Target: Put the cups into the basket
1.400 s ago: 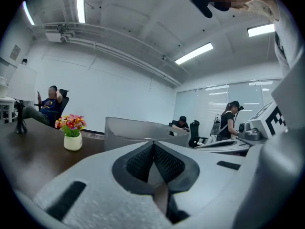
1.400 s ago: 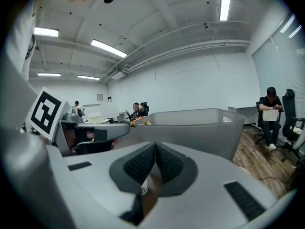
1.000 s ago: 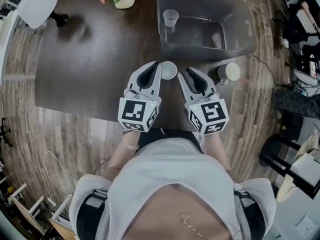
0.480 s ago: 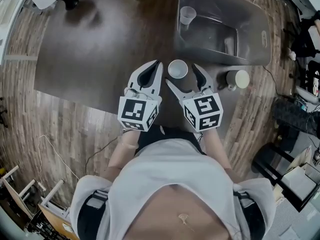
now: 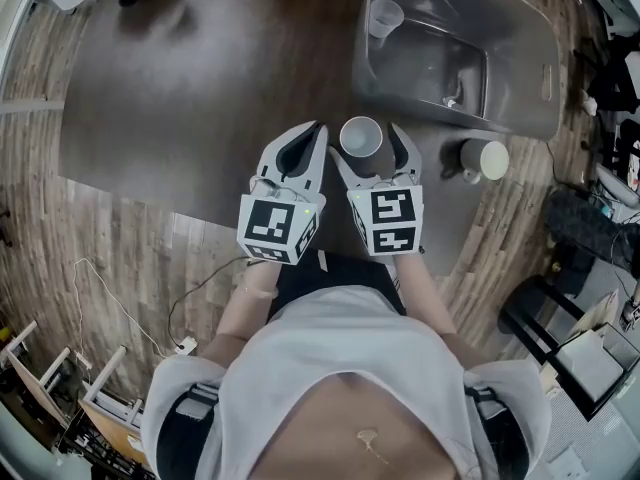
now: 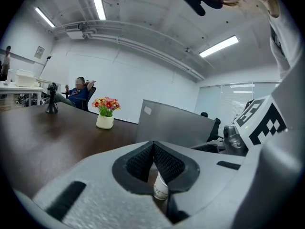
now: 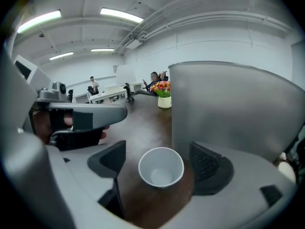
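Nearest, two grippers: left gripper (image 5: 316,130) pinched shut, empty; right gripper (image 7: 159,165) just opened wide, straddling white cup (image 5: 361,136) without touching. Stands upright, mouth up, axis vertical, just before the basket (image 5: 515,108). Three cups in all, per head view only: clear cup (image 5: 385,16) inside basket, third cup (image 5: 486,158) beside its near wall.

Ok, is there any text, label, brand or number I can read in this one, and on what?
Nothing can be read as words.
Left cube, right cube: black-and-white marker patterns only, no words.
Cup, in the left gripper view: faint grey print, too blurred to read.
Wall frame: too small to read.
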Demonstrator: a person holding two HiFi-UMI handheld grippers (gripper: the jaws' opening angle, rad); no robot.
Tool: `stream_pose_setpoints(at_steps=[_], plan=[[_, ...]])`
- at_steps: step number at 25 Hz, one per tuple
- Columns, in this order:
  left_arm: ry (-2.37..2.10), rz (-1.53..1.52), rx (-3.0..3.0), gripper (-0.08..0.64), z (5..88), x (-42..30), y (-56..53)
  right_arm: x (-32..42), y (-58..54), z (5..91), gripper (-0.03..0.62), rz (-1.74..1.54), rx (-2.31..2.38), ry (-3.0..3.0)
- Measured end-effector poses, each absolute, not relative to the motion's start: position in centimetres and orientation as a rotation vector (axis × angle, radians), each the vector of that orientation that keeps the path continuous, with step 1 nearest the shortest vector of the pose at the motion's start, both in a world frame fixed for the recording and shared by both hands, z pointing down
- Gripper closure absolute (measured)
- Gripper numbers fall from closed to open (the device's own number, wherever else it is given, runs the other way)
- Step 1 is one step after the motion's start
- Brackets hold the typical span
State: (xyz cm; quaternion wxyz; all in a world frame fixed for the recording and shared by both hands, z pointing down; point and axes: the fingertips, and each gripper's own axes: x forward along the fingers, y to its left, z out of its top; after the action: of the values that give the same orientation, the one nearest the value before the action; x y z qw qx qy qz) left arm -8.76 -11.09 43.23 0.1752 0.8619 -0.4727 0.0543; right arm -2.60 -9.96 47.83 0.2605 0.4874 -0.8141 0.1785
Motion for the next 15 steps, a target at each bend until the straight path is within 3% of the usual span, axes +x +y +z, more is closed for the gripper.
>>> stream_pose_setpoints(at_steps=[15], plan=[[-1.335, 0.16, 2.368, 0.549, 45.7, -9.9, -11.9, -2.0, -10.3, 51.9, 0.202, 0.584, 1.381, -2.091]])
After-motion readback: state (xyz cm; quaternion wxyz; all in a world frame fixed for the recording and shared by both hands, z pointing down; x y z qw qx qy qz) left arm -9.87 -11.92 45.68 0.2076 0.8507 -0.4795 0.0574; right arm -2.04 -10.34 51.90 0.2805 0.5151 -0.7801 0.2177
